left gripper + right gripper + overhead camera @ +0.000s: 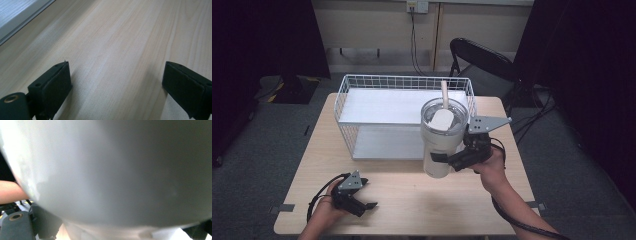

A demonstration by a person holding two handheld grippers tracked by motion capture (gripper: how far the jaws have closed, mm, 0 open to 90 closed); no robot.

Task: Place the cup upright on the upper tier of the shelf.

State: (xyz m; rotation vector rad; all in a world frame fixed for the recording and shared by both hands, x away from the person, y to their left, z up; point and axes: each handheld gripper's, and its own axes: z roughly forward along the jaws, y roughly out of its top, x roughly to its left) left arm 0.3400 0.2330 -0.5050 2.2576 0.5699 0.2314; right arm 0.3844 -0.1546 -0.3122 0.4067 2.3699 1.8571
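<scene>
Right tool point(446, 161) is clamped on the lower body of the tumbler point(441, 137), held upright just before the wire basket point(357, 102); keep it level and grip firm. Left tool point(364, 207) rests apart on the counter point(412, 200).

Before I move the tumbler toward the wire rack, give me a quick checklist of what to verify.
1. Right tongs shut on the tumbler: ok.
2. Tumbler upright, lid and straw in place: ok.
3. Tumbler lifted off the table: cannot tell.
4. Wire rack, top shelf bare: ok.
5. Left tongs open, resting apart from the tumbler's path: ok.
6. Grip depth on the tumbler: cannot tell, the right gripper view is blurred.
</scene>
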